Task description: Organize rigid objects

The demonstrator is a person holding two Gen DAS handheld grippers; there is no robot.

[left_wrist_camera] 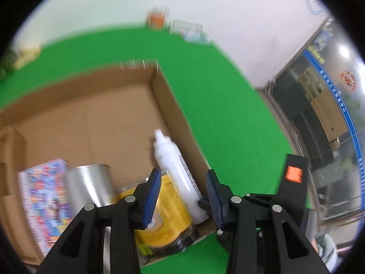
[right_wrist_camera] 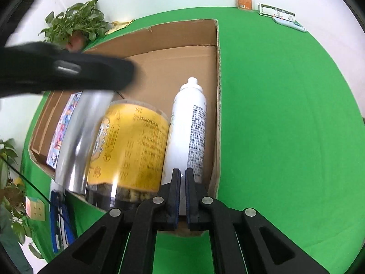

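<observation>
An open cardboard box [right_wrist_camera: 217, 91] lies on the green table [right_wrist_camera: 285, 114]. Inside, side by side, lie a white spray bottle [right_wrist_camera: 189, 118], a yellow-labelled jar [right_wrist_camera: 132, 141], a silver can [right_wrist_camera: 77, 141] and a colourful flat box [right_wrist_camera: 66, 123]. My right gripper [right_wrist_camera: 182, 175] is shut with nothing in it, over the box's near wall at the bottle's base. My left gripper [left_wrist_camera: 182, 182] hangs open above the box [left_wrist_camera: 166, 96]; the bottle [left_wrist_camera: 173, 159] and jar [left_wrist_camera: 171, 210] show below its gap, untouched. In the right wrist view the left gripper is a blurred black shape over the can.
At the table's far edge stand an orange jar [right_wrist_camera: 245, 0] and a white-and-green carton [right_wrist_camera: 276, 11]. Leafy plants [right_wrist_camera: 75, 25] crowd the left side. The far part of the box floor [left_wrist_camera: 95, 114] is bare. A glass partition [left_wrist_camera: 319, 114] is at the right.
</observation>
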